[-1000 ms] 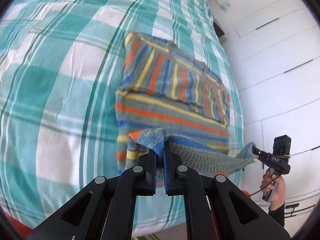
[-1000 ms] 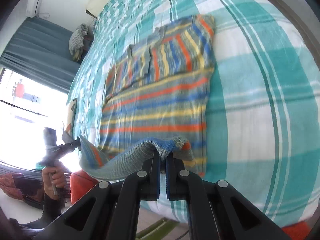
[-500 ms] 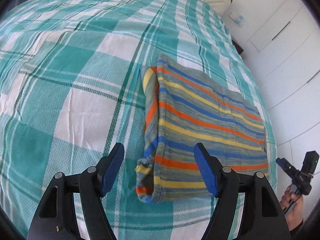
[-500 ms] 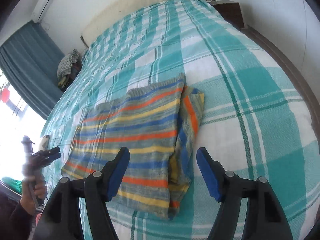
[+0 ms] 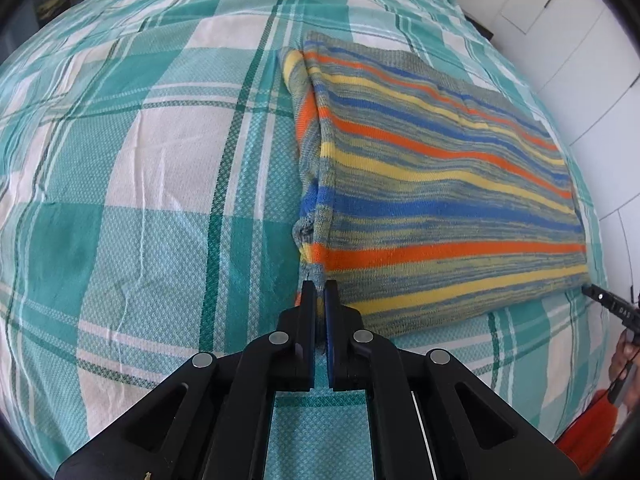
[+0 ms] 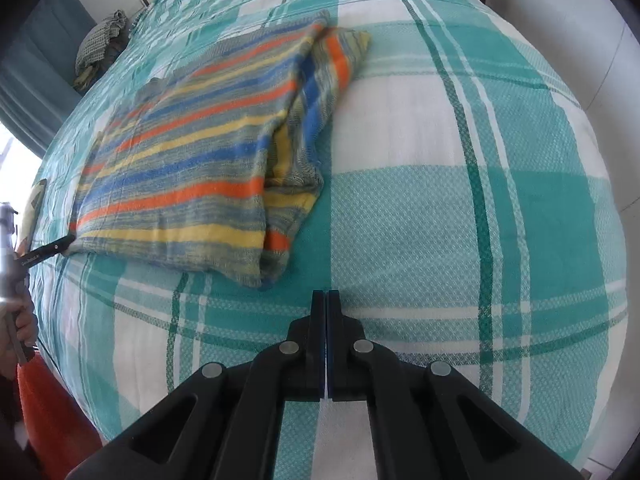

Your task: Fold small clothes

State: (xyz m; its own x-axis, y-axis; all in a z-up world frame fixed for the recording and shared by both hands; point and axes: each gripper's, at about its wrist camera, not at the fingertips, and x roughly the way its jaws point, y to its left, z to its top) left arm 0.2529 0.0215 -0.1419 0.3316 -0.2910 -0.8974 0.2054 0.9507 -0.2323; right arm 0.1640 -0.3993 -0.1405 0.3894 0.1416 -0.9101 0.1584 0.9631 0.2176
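A striped knit sweater (image 5: 440, 184), in orange, blue, yellow and grey, lies folded in half on the bed; it also shows in the right wrist view (image 6: 192, 168). My left gripper (image 5: 319, 285) is shut on the sweater's near left corner. In the right wrist view my right gripper (image 6: 325, 294) is shut and empty, a short way in front of the sweater's near right corner, over the bedcover. The left wrist view shows the right gripper (image 5: 600, 298) at the sweater's other near corner. The right wrist view shows the left gripper (image 6: 60, 244) touching the sweater's left corner.
The bed is covered by a teal and white plaid cover (image 5: 160, 160). White wardrobe doors (image 5: 580, 32) stand to the right of the bed. A bundle of cloth (image 6: 98, 46) lies at the far edge near blue curtains (image 6: 28, 92). An orange object (image 6: 48, 412) sits by the bed's front.
Both grippers carried the lifted hem over and laid the sweater folded in half, opened, then shut again. The left one now pinches the near corner; the right one is shut on nothing.
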